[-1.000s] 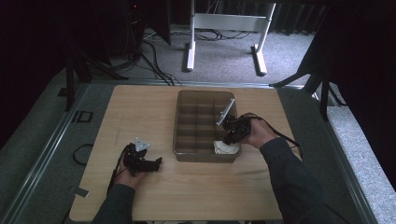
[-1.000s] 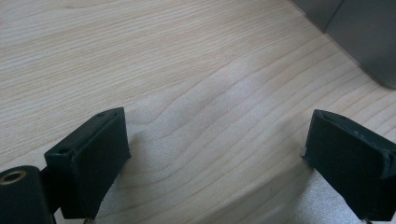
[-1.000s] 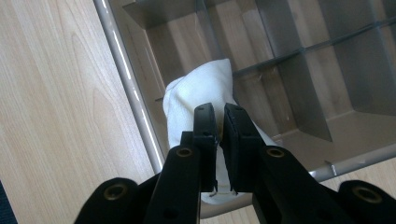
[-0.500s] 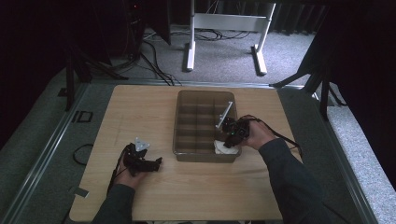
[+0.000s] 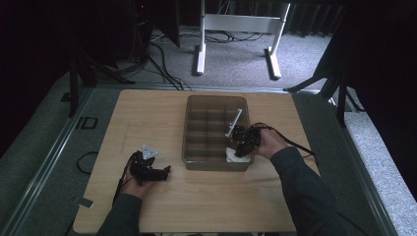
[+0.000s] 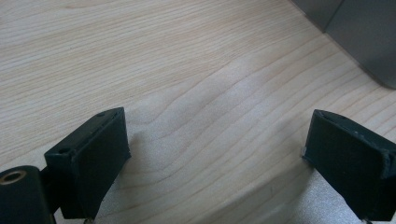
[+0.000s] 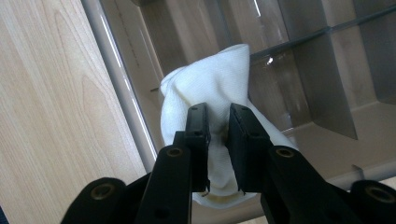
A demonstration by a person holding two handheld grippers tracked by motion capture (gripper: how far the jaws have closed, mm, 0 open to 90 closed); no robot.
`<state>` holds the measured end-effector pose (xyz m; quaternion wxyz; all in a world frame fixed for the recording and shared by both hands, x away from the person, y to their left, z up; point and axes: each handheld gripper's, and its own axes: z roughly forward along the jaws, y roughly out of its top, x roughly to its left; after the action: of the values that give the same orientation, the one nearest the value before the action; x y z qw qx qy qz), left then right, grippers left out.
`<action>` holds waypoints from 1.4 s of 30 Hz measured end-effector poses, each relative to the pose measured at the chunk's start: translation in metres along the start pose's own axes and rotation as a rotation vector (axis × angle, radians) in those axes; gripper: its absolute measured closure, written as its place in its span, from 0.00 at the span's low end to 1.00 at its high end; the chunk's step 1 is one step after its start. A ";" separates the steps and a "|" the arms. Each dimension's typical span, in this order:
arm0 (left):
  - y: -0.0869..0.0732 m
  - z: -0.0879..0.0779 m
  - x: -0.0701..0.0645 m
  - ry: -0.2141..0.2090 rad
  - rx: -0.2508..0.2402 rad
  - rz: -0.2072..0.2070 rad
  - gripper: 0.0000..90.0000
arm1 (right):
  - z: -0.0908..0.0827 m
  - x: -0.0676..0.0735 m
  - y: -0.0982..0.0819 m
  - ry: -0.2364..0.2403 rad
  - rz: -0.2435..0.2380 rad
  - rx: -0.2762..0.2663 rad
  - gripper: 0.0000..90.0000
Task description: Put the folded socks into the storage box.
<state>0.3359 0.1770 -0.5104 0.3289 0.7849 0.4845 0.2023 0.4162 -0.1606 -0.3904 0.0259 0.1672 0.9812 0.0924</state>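
My right tongs (image 7: 218, 140) hang over the near right corner compartment of the brown divided tray (image 5: 193, 129), jaws a narrow gap apart after just opening a little, with a fold of the white cloth (image 7: 219, 81) between them; I cannot tell whether the pads still press it. The cloth sits bunched in that compartment against the tray's wall. My left tongs (image 6: 217, 158) rest spread wide on the wooden surface (image 5: 147, 118), nothing between them, left of the tray and apart from it.
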 end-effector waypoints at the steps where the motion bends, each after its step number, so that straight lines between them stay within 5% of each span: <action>1: 0.000 0.000 0.000 0.000 0.000 0.000 0.07 | 0.001 0.000 0.000 0.000 -0.001 -0.001 0.86; 42: 0.000 0.000 0.000 0.000 -0.001 -0.001 0.07 | 0.019 0.002 0.004 -0.006 -0.010 0.055 0.88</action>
<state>0.3359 0.1769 -0.5105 0.3293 0.7845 0.4850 0.2021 0.4170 -0.1524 -0.4083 0.0246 0.1630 0.9842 0.0646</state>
